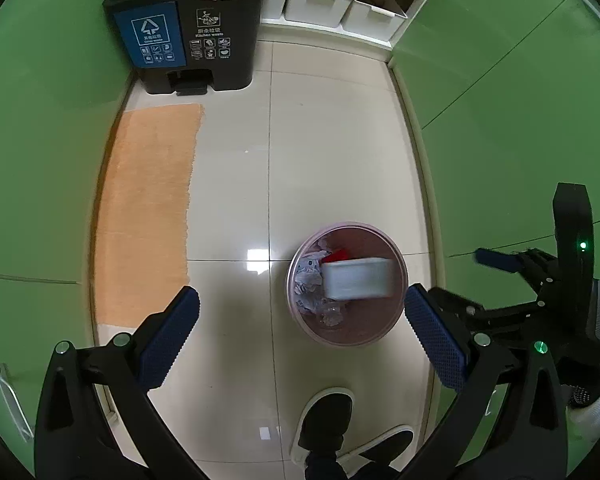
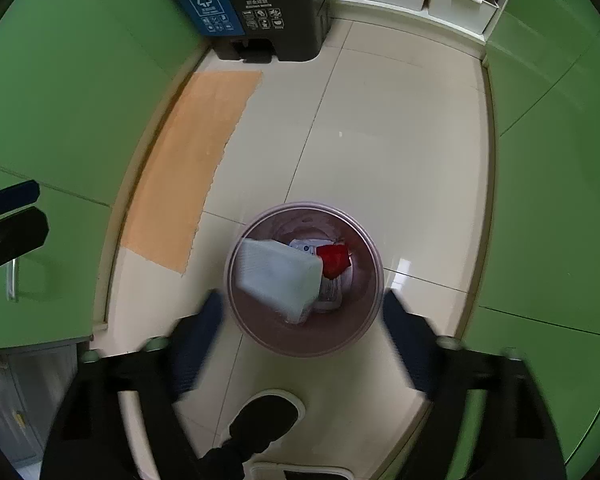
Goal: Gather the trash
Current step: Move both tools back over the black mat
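Now both your grippers point down over the pink bin (image 2: 304,336), fingers spread, gripping nothing. Only the left view shows crumpled paper (image 1: 309,280) beside the white box (image 1: 356,278).

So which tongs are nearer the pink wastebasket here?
The right tongs: open, directly above the pink wastebasket, one finger at each side of its rim. The left tongs, also open, hang off to its left, over bare floor.
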Motion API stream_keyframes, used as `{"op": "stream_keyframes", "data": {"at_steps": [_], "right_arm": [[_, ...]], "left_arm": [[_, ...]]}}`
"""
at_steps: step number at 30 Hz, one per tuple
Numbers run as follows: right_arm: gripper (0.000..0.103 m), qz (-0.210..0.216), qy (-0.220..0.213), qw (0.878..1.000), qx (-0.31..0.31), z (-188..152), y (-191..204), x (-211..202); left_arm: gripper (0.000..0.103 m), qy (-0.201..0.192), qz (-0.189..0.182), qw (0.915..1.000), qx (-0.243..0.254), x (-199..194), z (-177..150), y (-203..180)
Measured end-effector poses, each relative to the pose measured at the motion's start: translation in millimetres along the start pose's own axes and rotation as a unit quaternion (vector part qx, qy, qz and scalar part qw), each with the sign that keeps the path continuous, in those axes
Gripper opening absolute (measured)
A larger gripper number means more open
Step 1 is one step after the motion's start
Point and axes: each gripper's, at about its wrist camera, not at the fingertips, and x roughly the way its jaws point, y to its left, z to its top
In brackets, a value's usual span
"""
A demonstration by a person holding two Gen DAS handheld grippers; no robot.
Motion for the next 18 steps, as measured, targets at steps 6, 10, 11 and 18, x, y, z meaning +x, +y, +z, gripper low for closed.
{"op": "stream_keyframes", "data": {"at_steps": [6, 10, 11, 18], "right_arm": [[0.096, -0.007, 0.008, 1.0, 0.018, -3, -5, -23], [0.096, -0.007, -0.005, 0.999, 0.038, -8, -13, -66], [0.096, -0.008, -0.009, 0.999, 0.043, -9, -15, -81], [0.097, -0.007, -0.054, 0.995, 0.088, -32, -23, -210]], "left_arm": [[0.1, 0.0, 0.0, 0.9999, 0.012, -19, 3, -12], [0.1, -0.005, -0.004, 0.9997, 0.023, -49, 9, -30], [0.1, -0.006, -0.004, 0.9997, 0.025, -57, 10, -34], [0.1, -0.026, -0.014, 0.9976, 0.063, -155, 19, -82]]}}
